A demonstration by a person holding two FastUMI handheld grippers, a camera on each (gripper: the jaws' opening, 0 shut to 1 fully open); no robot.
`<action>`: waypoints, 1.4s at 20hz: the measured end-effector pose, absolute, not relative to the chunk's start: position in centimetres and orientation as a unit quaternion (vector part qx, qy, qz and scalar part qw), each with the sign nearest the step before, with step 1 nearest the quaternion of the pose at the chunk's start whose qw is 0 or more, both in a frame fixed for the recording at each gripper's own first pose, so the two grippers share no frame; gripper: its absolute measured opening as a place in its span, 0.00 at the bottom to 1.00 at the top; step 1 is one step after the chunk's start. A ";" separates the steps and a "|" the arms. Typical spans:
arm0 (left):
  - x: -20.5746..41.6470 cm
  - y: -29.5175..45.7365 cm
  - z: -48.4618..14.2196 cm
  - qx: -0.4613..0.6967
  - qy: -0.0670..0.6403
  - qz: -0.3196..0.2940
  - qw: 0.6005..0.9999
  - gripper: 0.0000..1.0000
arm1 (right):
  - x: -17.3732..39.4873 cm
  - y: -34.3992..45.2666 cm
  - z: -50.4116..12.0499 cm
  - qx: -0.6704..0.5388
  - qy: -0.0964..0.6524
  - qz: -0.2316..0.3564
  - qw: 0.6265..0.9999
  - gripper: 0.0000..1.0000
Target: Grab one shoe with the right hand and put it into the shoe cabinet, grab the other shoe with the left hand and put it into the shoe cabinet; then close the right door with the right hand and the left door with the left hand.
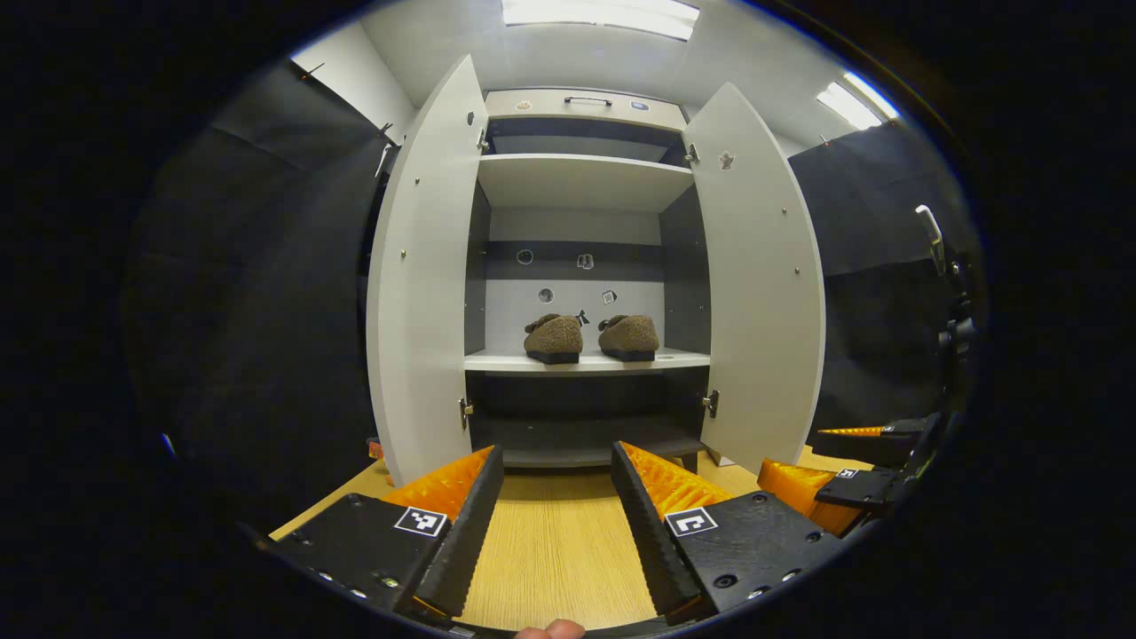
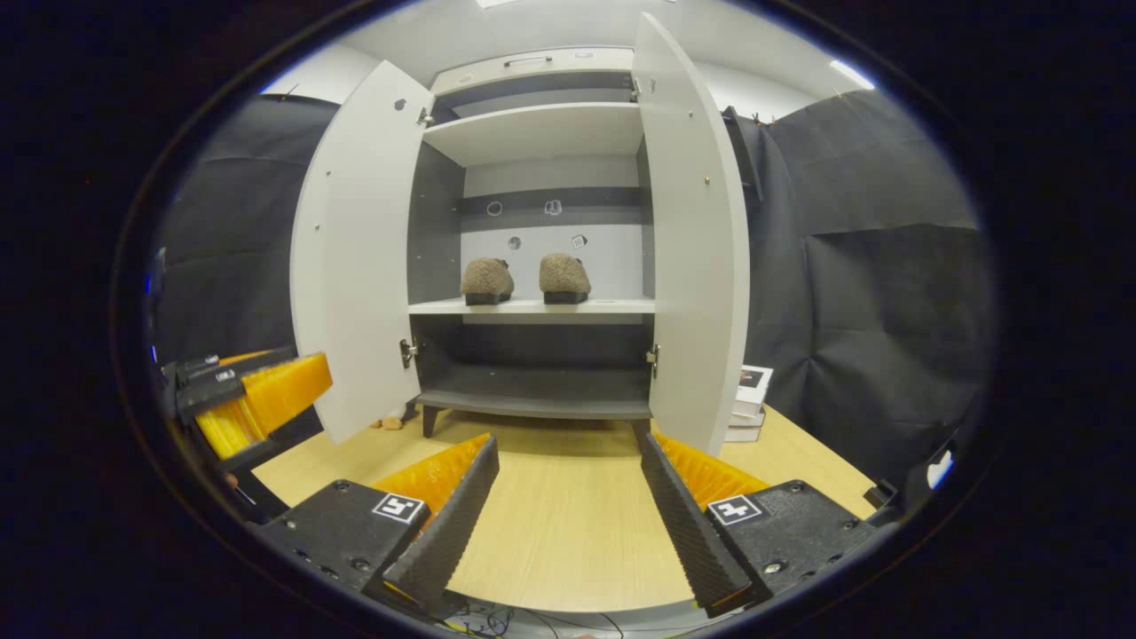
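Two brown fuzzy shoes stand side by side on the cabinet's middle shelf (image 1: 674, 359): the left shoe (image 1: 553, 338) (image 2: 486, 280) and the right shoe (image 1: 629, 337) (image 2: 564, 278). Both white doors hang wide open, the left door (image 1: 415, 284) (image 2: 359, 257) and the right door (image 1: 761, 284) (image 2: 694, 240). My left gripper (image 1: 557, 497) is open and holds nothing, low over the wooden floor in front of the cabinet. My right gripper (image 2: 568, 488) is open and holds nothing too, just short of the right door's lower corner. In the left gripper view the right gripper (image 1: 839, 461) shows at the far right; in the right gripper view the left gripper (image 2: 253, 390) shows at the left.
The wooden floor (image 1: 550, 550) runs from the grippers to the cabinet. A stack of books (image 2: 747, 404) lies on the floor right of the right door. Small bits (image 2: 388, 423) lie by the cabinet's left foot. Black cloth walls close in both sides.
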State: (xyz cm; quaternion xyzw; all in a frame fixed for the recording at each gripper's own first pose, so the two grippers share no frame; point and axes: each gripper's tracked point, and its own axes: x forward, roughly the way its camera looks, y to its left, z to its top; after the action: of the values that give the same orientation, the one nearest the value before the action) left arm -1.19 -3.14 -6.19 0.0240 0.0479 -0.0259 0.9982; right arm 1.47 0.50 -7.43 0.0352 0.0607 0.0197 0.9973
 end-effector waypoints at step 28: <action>-2.0 -3.5 -6.6 0.032 0.045 -0.031 0.998 0.90 | 4.6 -21.2 15.1 0.041 -0.095 -0.113 0.988 1.00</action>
State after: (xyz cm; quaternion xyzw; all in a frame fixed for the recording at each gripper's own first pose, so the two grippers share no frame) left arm -2.00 -3.46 -6.59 0.0321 0.0446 -0.0315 0.9980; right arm 4.56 -21.19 15.14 0.0405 -0.0947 -0.1129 0.9883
